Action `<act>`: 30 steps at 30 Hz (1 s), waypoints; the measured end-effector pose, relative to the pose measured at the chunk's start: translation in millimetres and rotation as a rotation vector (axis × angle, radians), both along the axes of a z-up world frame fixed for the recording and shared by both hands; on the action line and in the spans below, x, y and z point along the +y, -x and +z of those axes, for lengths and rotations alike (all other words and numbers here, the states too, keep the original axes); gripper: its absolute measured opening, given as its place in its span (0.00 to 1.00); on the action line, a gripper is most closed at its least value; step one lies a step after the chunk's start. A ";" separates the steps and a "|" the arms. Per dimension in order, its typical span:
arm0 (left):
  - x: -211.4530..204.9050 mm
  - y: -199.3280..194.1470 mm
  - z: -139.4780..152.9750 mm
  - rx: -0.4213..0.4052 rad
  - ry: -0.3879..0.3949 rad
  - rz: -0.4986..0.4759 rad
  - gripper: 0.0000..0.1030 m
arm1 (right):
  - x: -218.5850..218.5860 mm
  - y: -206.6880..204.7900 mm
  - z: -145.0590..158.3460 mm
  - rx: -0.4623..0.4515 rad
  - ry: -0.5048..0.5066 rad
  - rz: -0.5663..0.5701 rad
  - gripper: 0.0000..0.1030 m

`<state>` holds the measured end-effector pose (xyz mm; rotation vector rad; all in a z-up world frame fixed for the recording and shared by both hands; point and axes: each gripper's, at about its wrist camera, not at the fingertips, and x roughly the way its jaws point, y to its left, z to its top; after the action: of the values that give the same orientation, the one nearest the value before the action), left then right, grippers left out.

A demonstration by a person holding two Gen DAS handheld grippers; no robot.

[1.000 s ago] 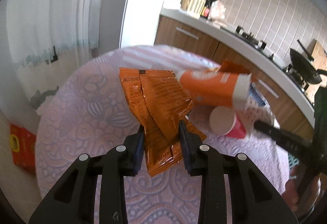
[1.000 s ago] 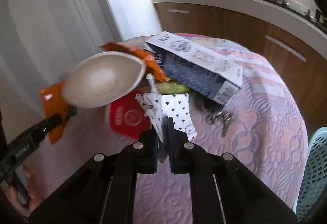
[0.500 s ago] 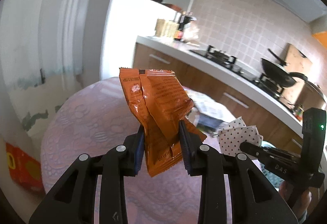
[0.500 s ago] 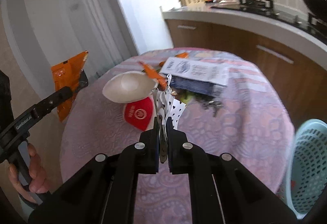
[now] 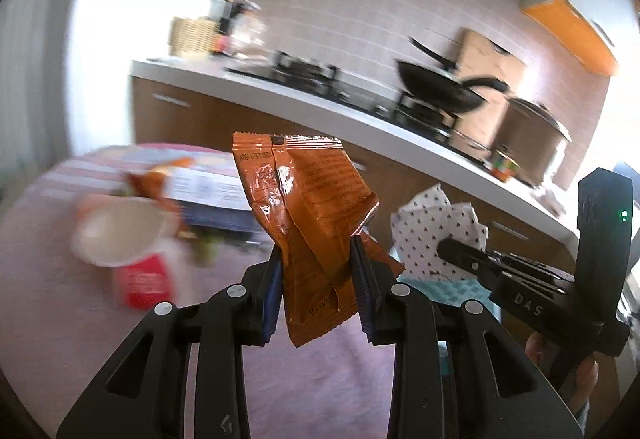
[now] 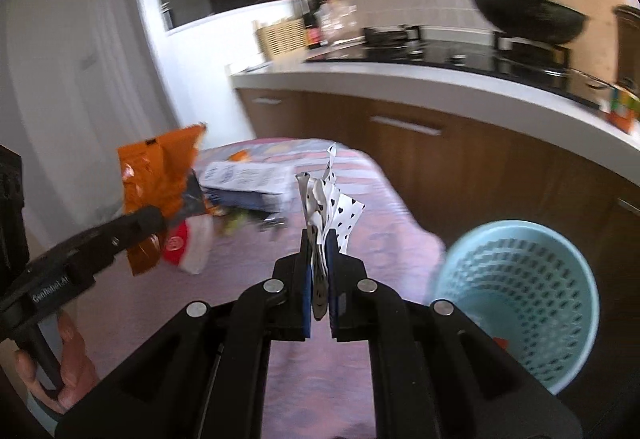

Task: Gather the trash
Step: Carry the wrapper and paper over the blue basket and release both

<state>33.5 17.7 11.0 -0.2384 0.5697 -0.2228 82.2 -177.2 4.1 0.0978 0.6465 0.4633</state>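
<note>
My left gripper (image 5: 318,259) is shut on a crumpled orange snack bag (image 5: 308,207) and holds it in the air above the table; the bag also shows in the right wrist view (image 6: 160,179). My right gripper (image 6: 319,259) is shut on a white paper with black hearts (image 6: 328,207), seen in the left wrist view (image 5: 436,231) too. A light blue mesh trash basket (image 6: 516,303) stands on the floor to the right of the table. On the table lie a red paper cup (image 5: 124,239), a printed carton (image 6: 248,179) and other blurred scraps.
The round table has a pink patterned cloth (image 6: 304,371). Behind it runs a kitchen counter (image 6: 440,87) with brown cabinets, a stove and a black wok (image 6: 528,19). A white wall (image 6: 64,79) is at the left.
Both grippers have lifted and swung right, away from the table's middle toward the basket, each still holding its trash. The basket has come fuller into the right wrist view.
</note>
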 end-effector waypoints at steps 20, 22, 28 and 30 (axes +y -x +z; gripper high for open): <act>-186.2 -115.2 -92.0 0.227 -0.103 -0.320 0.33 | -167.5 -43.0 -96.5 0.221 -0.005 -0.364 0.05; -190.5 -119.6 -98.3 0.240 -0.109 -0.325 0.32 | -172.4 -47.5 -104.0 0.238 -0.011 -0.369 0.05; -187.9 -122.8 -105.5 0.243 -0.110 -0.318 0.55 | -183.2 -54.5 -118.0 0.287 -0.027 -0.389 0.20; -183.4 -122.4 -103.8 0.242 -0.104 -0.313 0.55 | -184.9 -54.5 -118.5 0.284 -0.028 -0.401 0.39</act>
<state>156.0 -165.7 -92.7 -0.0739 0.8572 -0.4704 136.8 -362.1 -114.4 0.3173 0.8757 0.0698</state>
